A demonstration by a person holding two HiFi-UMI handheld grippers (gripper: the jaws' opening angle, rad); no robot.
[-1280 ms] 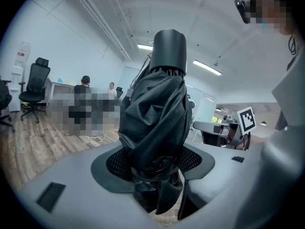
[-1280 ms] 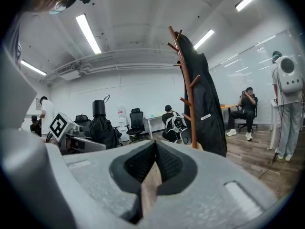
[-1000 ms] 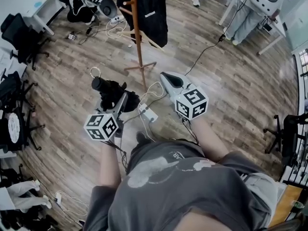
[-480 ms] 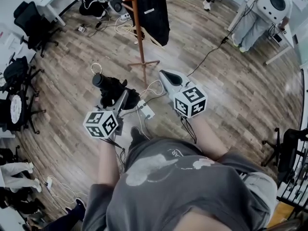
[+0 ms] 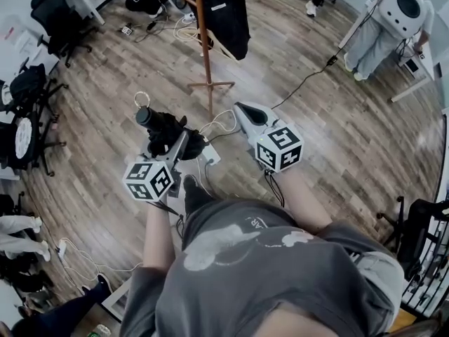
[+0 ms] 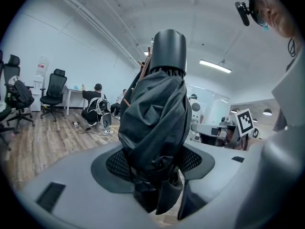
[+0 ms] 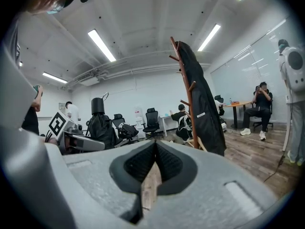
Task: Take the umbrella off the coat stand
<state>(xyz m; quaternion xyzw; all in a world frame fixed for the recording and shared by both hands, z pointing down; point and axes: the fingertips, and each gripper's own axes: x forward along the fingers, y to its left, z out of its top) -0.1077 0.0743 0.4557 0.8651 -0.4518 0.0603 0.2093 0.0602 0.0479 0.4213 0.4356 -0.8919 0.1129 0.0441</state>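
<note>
Left tongs (image 5: 175, 148) clamped on the umbrella (image 5: 163, 130): folded, black, matt fabric bunched in soft creases between the ribbed dark pads. It has a smooth cylindrical cap at the far end and a thin pale cord loop (image 5: 142, 100) beyond that. The umbrella is off the coat stand (image 5: 203, 41), apart from it, on the person's side of the stand's feet and a little left of them. The stand is a slim reddish-brown wooden pole with short angled pegs and splayed feet. A long black coat (image 5: 228, 9) hangs from it, smooth cloth with a small pale label. Right tongs (image 5: 247, 114) are also on the near side of the stand's feet, slightly right of them; the textured pads are pressed together with nothing between them. The shells of both tongs are light grey moulded plastic. The floor (image 5: 337, 118) under the stand is grey-brown wood-grain plank. A white oblong power strip (image 5: 208, 155) with looping pale cables lies near the stand's feet.
</note>
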